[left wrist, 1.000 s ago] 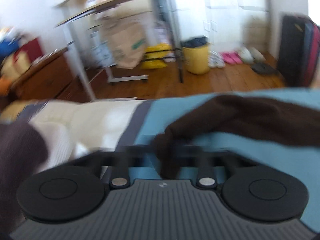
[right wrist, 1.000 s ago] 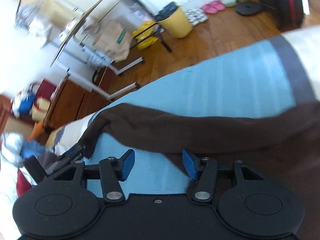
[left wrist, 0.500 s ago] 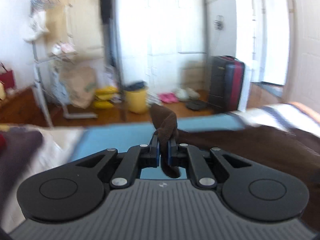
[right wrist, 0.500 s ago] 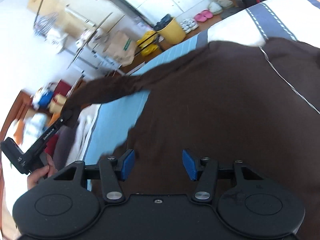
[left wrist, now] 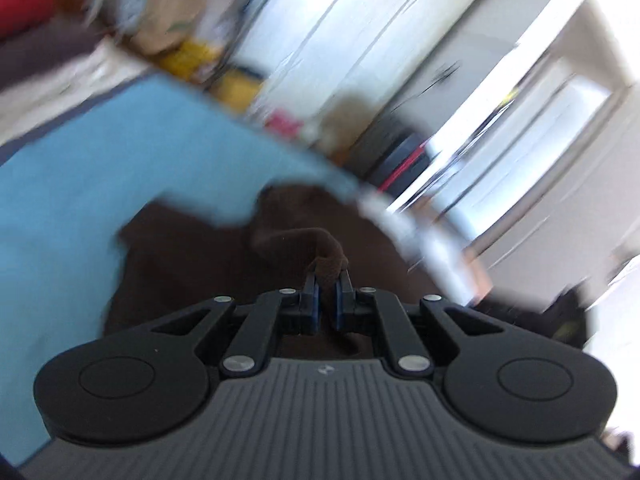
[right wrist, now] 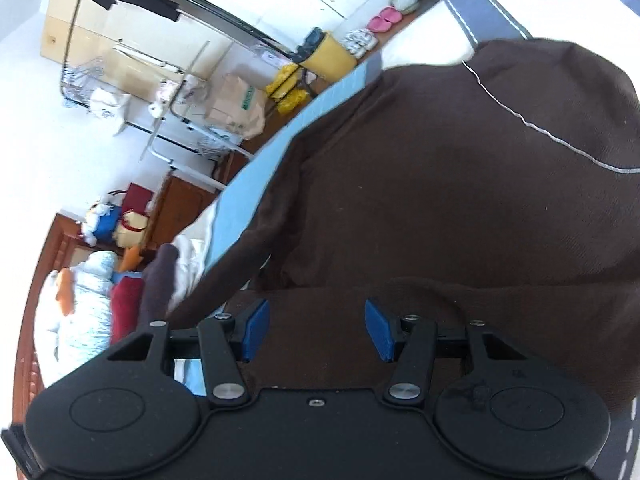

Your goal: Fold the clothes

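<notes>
**Sleeve carried back over the brown garment**

Swinging across since half a second ago, my left tool [left wrist: 327, 280] now looks tilted and blurred over the bed, where before it faced the room level. Its blue pads are pressed together on a bunched bit of the brown garment [left wrist: 208, 256], a strip of cloth that arcs up and away from the pinch toward the far side.

My right tool [right wrist: 316, 330] hangs spread wide over the near part of the same garment [right wrist: 460, 184], nothing between its pads [right wrist: 253, 330]. It has held this open stance through all the earlier frames.

From the right wrist view, the garment lies spread across the bed, filling most of the right and middle, with a fold of it crossing just beyond the pads. A thin pale cord [right wrist: 532, 126] runs over its far right part. The light blue sheet [right wrist: 248, 184] shows along the garment's left edge. Further left, a heap of other clothes [right wrist: 132, 292] sits near the bed's edge. Beyond the bed stand a yellow bin [right wrist: 330, 56] and a brown paper bag [right wrist: 240, 104] on the wooden floor.
</notes>
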Demonstrator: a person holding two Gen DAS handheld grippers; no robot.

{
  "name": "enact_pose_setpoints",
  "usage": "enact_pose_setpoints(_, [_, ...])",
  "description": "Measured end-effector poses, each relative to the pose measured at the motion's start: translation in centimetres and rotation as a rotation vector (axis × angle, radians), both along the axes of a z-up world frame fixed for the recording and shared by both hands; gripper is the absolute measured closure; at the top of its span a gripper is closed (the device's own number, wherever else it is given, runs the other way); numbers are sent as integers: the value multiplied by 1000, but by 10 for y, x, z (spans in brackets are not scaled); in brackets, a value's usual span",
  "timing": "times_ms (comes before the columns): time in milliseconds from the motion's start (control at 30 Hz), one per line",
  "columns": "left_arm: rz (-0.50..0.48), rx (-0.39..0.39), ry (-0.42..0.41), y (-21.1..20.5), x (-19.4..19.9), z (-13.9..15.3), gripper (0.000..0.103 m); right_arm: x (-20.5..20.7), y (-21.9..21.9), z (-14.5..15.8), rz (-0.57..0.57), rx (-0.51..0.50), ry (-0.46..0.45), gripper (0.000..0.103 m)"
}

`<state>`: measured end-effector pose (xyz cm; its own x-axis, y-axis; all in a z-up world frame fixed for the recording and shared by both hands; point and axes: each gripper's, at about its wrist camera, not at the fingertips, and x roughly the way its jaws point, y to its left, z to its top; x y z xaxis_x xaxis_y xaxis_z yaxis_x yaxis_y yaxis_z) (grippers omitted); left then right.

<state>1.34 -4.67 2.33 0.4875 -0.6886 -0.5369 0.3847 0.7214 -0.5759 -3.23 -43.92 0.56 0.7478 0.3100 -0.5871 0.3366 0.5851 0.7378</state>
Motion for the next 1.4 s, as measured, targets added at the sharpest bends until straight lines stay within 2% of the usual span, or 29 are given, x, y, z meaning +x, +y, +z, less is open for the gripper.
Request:
enact_pose_setpoints(67, [22,-27,101,11,-2,-19,96,4,3,-6,8,-10,19,44])
enact_pose_setpoints(100, [42,-38,119,16,-2,-24,96,5,5,-9,13,-14,29,44])
enact_pose_setpoints(133, [69,-20,94,20,-5,-21,96,7,7,-12,20,-16,38,44])
enact_pose_setpoints(200, [114,65,-36,25,-12,-5,96,11,13,-17,42,-28,53,44])
enact_pose_setpoints(233, [116,57,-61,28,-15,-1,96,13,16,-19,52,-30,56,44])
enact_pose_setpoints(267, [105,21,-55,32,-15,0,96,14,20,-21,58,-16,47,44])
enact_pose_setpoints(333, [86,-65,10,39,-10,-7,96,15,27,-23,70,11,27,44])
enact_pose_setpoints(533, [83,-115,84,46,-8,-19,96,19,51,-28,121,75,-32,44])
enact_pose_setpoints(667, [81,-148,133,51,-6,-27,96,23,63,-24,192,33,-17,44])
enact_pose_setpoints(767, [118,-201,199,66,-3,-39,96,25,61,-20,174,-44,-9,44])
enact_pose_setpoints(800, [141,-183,261,71,-1,-51,96,25,59,-20,165,-47,-6,44])
enact_pose_setpoints(867, [167,-41,387,73,4,-76,96,26,55,-22,163,-21,-2,44])
enact_pose_setpoints(900, [182,26,425,72,4,-87,96,25,53,-24,171,-7,-1,44])
enact_pose_setpoints(933, [187,50,427,69,3,-91,96,24,53,-24,185,-4,-4,44])
enact_pose_setpoints(1033, [153,5,395,62,-1,-83,96,24,57,-21,224,-4,-18,44])
enact_pose_setpoints(1133, [126,13,224,57,-12,-53,96,22,67,-17,265,6,-36,44])
enact_pose_setpoints(1200, [90,-46,142,57,-18,-38,96,20,76,-17,315,4,-31,44])
enact_pose_setpoints(1233, [77,-89,135,61,-20,-36,96,19,80,-17,344,-6,-25,44])
enact_pose_setpoints(1300, [59,-183,145,69,-23,-34,96,18,86,-14,383,-28,-28,44])
enact_pose_setpoints(1400, [42,-335,181,83,-22,-28,96,17,88,-15,382,8,-27,44])
